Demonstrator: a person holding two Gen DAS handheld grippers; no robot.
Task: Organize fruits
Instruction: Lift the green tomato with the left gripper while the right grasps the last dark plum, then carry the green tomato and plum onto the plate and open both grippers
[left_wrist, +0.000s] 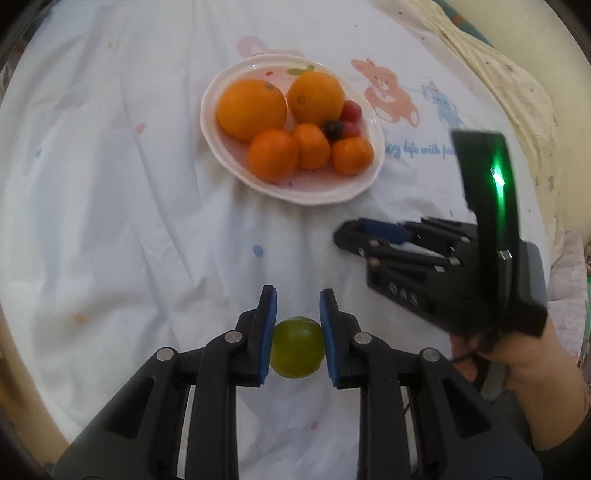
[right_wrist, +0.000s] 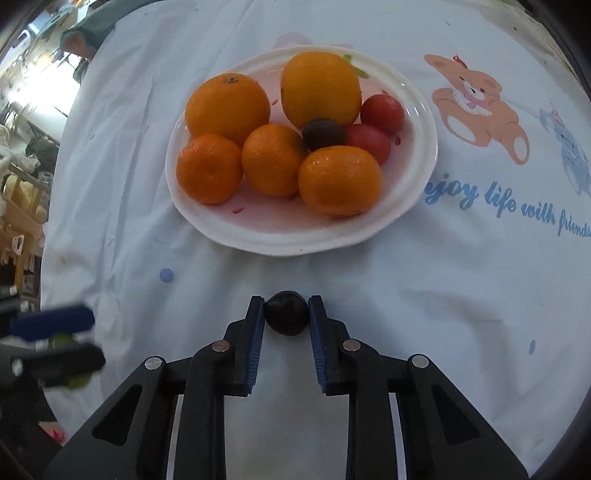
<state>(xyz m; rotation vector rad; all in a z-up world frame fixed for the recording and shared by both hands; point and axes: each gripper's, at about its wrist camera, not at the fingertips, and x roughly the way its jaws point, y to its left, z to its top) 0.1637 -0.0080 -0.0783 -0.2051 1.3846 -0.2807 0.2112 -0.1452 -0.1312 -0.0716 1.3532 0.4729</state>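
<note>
So from the left wrist view, the left hand-held gripper (left_wrist: 297, 295) is clamped on a small green fruit (left_wrist: 297, 347), maybe a green plum or grape, hard to say. It sits deep between the blue pads rather than at the tips, which I'd guess keeps something round from squirting out. The white plate (left_wrist: 364, 186) with two big oranges (left_wrist: 252, 109), three mandarins (left_wrist: 272, 155) and a few small red and dark fruits sits ahead on the cartoon-bear tablecloth (left_wrist: 110, 184), so everything loose seems headed there. The right hand-held gripper (left_wrist: 338, 236) shows side-on, held by a hand (left_wrist: 517, 354). Over in the right wrist view, the right hand-held gripper (right_wrist: 286, 297) has closed right at its tips onto a dark round fruit (right_wrist: 287, 313), probably a dark plum. It's low over the cloth, just short of the plate rim (right_wrist: 280, 247); whether it's lifted yet I can't tell. The plate's near edge has bare room, likely the drop spot.
</note>
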